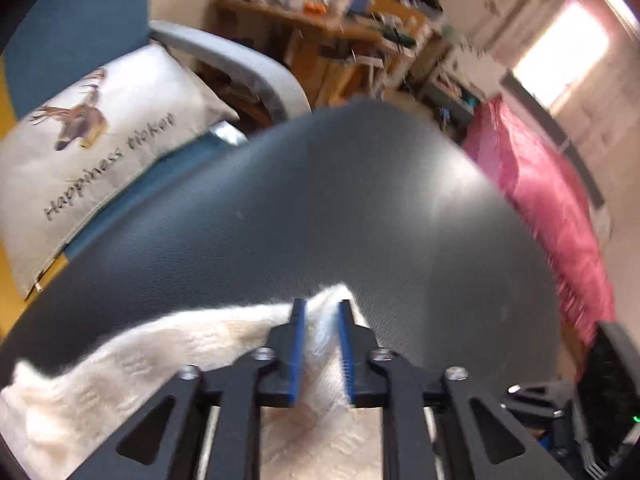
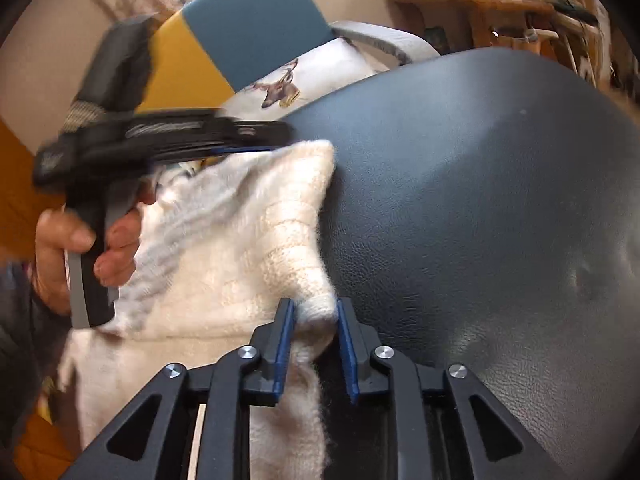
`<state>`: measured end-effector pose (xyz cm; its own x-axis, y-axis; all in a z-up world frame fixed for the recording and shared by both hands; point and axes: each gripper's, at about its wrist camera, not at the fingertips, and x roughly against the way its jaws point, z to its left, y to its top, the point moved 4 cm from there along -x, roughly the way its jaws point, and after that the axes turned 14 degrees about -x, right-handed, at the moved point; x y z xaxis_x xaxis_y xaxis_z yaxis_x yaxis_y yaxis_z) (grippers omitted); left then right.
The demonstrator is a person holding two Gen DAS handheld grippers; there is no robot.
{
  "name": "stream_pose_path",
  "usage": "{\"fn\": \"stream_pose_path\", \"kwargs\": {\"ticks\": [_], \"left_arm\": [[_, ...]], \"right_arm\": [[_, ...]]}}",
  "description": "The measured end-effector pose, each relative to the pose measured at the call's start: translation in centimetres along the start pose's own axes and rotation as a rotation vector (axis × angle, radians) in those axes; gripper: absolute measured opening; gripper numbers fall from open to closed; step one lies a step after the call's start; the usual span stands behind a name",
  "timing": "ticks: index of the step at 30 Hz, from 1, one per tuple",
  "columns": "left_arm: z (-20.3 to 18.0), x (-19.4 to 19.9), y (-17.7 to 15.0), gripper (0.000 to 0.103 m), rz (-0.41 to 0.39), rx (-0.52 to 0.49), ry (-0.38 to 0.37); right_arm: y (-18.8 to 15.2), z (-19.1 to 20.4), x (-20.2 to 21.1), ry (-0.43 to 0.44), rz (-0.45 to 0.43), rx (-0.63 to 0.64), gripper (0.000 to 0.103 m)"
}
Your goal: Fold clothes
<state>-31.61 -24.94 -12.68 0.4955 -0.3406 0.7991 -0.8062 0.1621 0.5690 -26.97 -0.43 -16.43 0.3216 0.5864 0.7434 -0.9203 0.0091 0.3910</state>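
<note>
The cream-white fuzzy knitted garment (image 2: 240,248) lies on the dark leather-textured surface (image 2: 480,200), stretched between the two grippers, its long edge running from one pair of fingers to the other. The left gripper (image 1: 322,320) has its blue-padded fingers (image 1: 297,344) partly spread, with a raised corner of the knit between them; blur makes it hard to say whether they truly pinch it. The right gripper (image 2: 314,320) also has a bunched corner between its fingers, touching the left pad while a gap shows beside the right one. From the right wrist view, the left gripper sits ahead and to the left, over the far corner. Both corners lie at the fingertips, the bulk trailing behind and below.
</note>
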Motion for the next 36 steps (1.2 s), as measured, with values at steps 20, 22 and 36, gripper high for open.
{"fn": "stream_pose_path", "kwargs": {"ticks": [20, 22, 36], "left_arm": [[8.5, 16.0, -22.8, 0.038, -0.071, 0.448, 0.250], [9.2, 16.1, -24.1, 0.025, -0.080, 0.477, 0.271], [7.8, 33.8, -40.2, 0.049, -0.621, 1.043, 0.110]], "right_arm": [[1.6, 6.8, -7.7, -0.199, 0.017, 0.334, 0.022], [1.4, 7.0, -7.8, -0.223, 0.001, 0.361, 0.022], [-9.5, 14.7, -2.0, 0.074, 0.121, 0.282, 0.027]]}}
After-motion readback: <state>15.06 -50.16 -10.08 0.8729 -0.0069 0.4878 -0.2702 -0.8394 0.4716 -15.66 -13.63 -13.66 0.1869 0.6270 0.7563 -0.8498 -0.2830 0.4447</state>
